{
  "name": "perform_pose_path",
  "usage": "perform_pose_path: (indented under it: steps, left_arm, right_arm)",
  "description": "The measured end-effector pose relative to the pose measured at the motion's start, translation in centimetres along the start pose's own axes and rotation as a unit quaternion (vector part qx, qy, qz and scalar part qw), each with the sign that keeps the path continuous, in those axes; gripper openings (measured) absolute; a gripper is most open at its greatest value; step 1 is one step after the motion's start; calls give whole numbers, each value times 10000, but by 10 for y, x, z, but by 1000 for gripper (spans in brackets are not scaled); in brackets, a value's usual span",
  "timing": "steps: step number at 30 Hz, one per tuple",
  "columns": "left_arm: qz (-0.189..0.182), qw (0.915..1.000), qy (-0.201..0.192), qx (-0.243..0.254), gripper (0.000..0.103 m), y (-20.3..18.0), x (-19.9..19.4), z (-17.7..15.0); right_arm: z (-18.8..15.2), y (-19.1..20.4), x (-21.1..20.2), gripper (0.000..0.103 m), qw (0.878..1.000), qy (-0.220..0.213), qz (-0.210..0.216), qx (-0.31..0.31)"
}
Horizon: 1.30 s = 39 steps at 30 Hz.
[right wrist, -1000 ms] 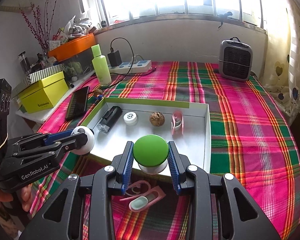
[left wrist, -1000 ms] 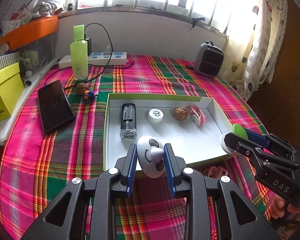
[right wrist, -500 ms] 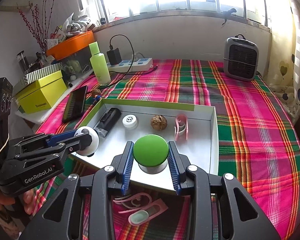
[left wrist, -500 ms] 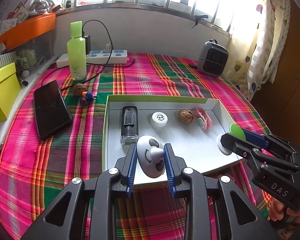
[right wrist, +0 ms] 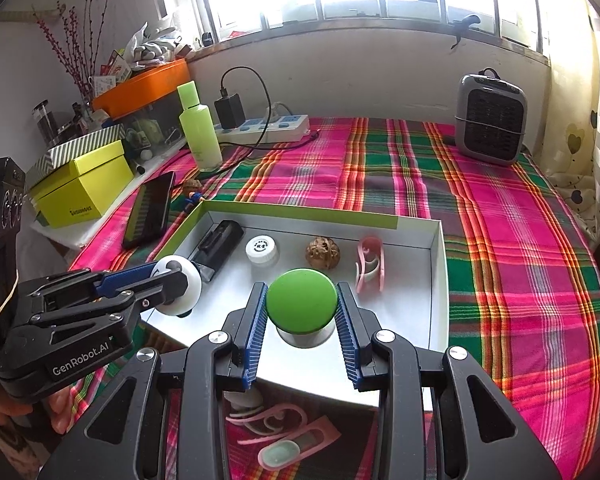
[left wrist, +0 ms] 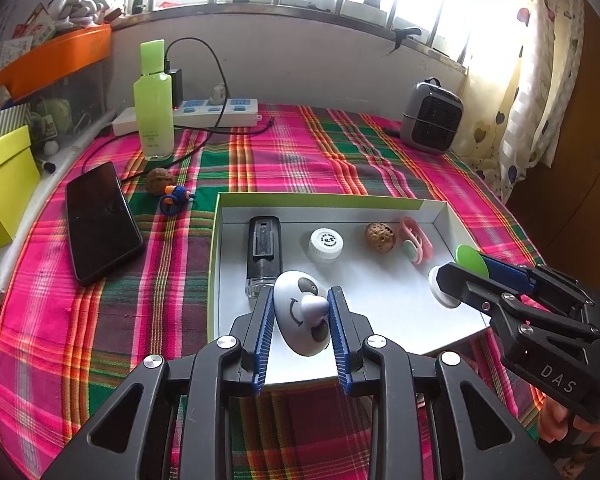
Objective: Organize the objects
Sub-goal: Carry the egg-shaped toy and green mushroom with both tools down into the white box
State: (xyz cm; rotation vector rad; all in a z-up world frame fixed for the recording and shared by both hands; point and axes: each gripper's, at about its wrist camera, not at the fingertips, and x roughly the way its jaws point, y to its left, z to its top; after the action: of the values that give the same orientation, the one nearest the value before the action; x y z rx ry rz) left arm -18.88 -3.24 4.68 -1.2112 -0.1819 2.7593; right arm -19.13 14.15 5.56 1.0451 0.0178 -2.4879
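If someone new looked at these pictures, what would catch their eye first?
Probably the two held toys: the left gripper clamps a white face-painted toy, the right gripper a green-capped mushroom toy, both over the near part of the white tray. Beneath lies a loud pink-green plaid cloth.

A white round toy with a face [left wrist: 300, 312] is held over the white tray [left wrist: 384, 292]. A green-topped knob [right wrist: 302, 300] is held there too. A black box [left wrist: 263, 248], white cap [left wrist: 326, 245], walnut [left wrist: 380, 237] and pink clip [left wrist: 416, 240] are lined up inside.
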Motion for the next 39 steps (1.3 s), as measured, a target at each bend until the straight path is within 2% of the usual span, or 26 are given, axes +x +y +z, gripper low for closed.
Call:
perform_pose_path:
  steps: [25,39]
  left_arm:
    - [76,9996,260,-118,25,11,22,-7]
    - [49,9997,236,-55,25,9,25,-9]
  right_arm:
    - [17,17,59,35,9974,474,521,-129]
    - [20,21,73,35,9964,616,514,-266]
